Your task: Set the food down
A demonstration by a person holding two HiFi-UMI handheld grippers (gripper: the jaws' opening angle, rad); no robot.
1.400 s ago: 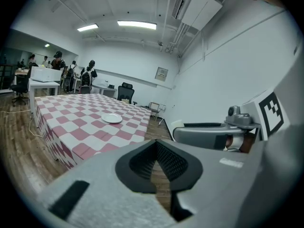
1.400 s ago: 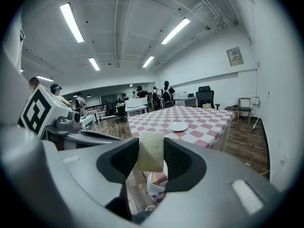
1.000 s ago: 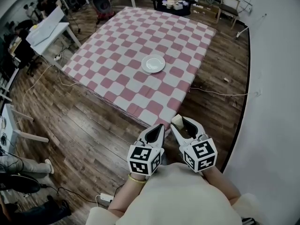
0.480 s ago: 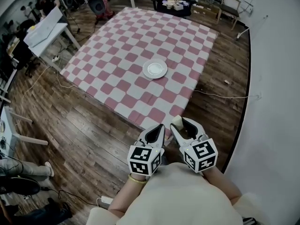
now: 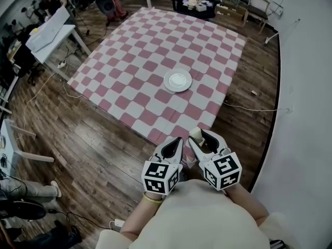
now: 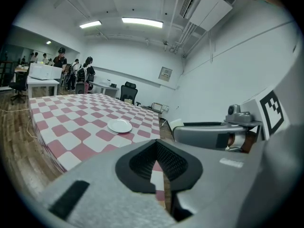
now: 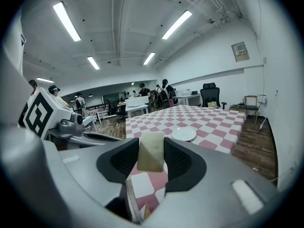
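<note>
One plate [image 5: 177,80] ahead, right gripper [image 5: 203,138] clamping food [image 7: 151,151]

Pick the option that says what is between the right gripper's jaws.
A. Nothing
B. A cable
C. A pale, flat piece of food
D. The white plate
C: the right gripper view shows a pale, flat piece of food clamped between the pads of the right gripper, while the white plate lies bare on the checked tablecloth.
</note>
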